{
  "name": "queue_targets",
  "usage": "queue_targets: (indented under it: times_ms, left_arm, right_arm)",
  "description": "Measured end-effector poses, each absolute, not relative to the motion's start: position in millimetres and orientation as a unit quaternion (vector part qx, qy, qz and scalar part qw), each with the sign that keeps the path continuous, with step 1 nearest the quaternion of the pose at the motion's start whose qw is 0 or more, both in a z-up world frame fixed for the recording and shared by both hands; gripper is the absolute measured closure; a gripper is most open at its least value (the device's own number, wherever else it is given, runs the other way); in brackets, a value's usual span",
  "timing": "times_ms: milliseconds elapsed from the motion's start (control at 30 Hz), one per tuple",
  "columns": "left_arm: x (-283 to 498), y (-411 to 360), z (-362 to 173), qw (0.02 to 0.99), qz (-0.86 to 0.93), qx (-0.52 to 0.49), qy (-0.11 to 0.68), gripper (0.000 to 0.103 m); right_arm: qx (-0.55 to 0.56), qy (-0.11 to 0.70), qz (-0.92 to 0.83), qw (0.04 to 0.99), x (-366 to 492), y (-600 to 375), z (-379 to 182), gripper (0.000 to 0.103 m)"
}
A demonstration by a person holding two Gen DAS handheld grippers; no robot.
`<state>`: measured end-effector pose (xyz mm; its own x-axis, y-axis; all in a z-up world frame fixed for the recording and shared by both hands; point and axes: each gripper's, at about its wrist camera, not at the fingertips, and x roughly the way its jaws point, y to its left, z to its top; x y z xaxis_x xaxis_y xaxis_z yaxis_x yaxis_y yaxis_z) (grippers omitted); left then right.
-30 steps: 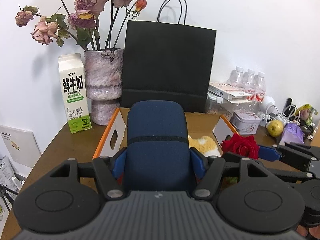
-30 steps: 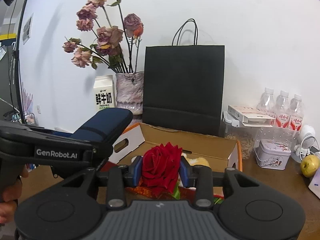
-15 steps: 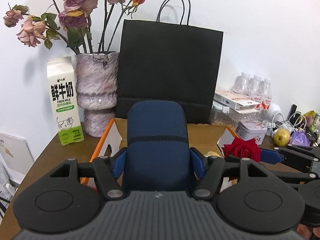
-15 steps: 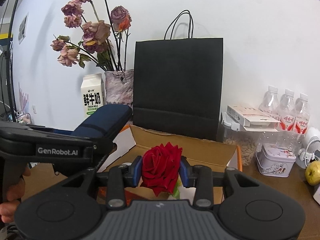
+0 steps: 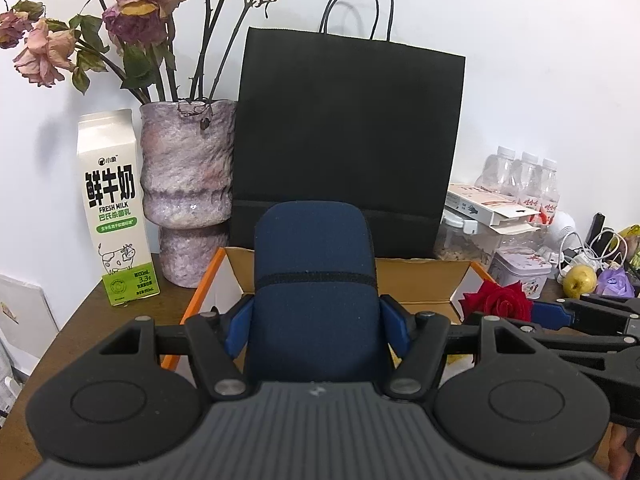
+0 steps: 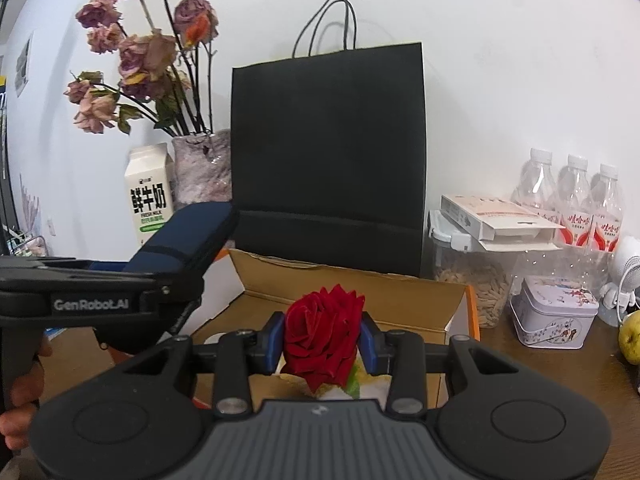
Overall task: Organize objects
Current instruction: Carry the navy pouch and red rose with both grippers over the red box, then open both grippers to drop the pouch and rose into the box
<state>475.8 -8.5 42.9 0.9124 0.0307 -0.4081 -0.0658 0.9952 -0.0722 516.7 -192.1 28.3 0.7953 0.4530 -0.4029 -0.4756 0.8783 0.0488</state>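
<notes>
My left gripper (image 5: pixel 316 324) is shut on a dark blue fabric case (image 5: pixel 314 280), held above the open cardboard box (image 5: pixel 424 280). The case also shows in the right wrist view (image 6: pixel 188 236), left of my right gripper. My right gripper (image 6: pixel 322 340) is shut on a red rose (image 6: pixel 322 330), held over the same box (image 6: pixel 400 300). The rose also shows in the left wrist view (image 5: pixel 498 300), at the right. A tall black paper bag (image 5: pixel 348 140) stands upright just behind the box; it also shows in the right wrist view (image 6: pixel 328 152).
A milk carton (image 5: pixel 116 208) and a stone vase of dried roses (image 5: pixel 186 184) stand at the back left. At the right are a jar of seeds (image 6: pixel 472 280), a small tin (image 6: pixel 554 312), water bottles (image 6: pixel 576 200), a pear (image 6: pixel 630 338) and cables (image 5: pixel 580 244).
Both grippers have risen and come nearer the black bag with their loads still held. The vase and milk carton have shifted in both views.
</notes>
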Motion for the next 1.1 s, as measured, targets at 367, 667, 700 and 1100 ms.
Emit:
queue_targets:
  times_ms: [367, 667, 700, 1100]
  left_arm:
    - [496.1, -6.5, 36.2, 0.976, 0.025, -0.034, 0.212, 0.036]
    - [510.8, -3.4, 20.0, 0.970, 0.034, -0.030, 0.237, 0.026]
    - [509.5, -3.0, 20.6, 0.972, 0.037, -0.029, 0.232, 0.019]
    - [502.5, 2.2, 26.2, 0.974, 0.051, -0.036, 0.218, 0.000]
  right_arm:
    - [-0.022, 0.217, 0.239, 0.946, 534.7, -190.0, 15.3, 0.066]
    - [-0.020, 0.227, 0.235, 0.945, 542.2, -189.9, 3.6, 0.063]
    - [-0.022, 0.231, 0.235, 0.944, 543.0, -189.6, 2.2, 0.050]
    - [-0.027, 0.238, 0.211, 0.948, 544.0, -192.9, -1.0, 0.000]
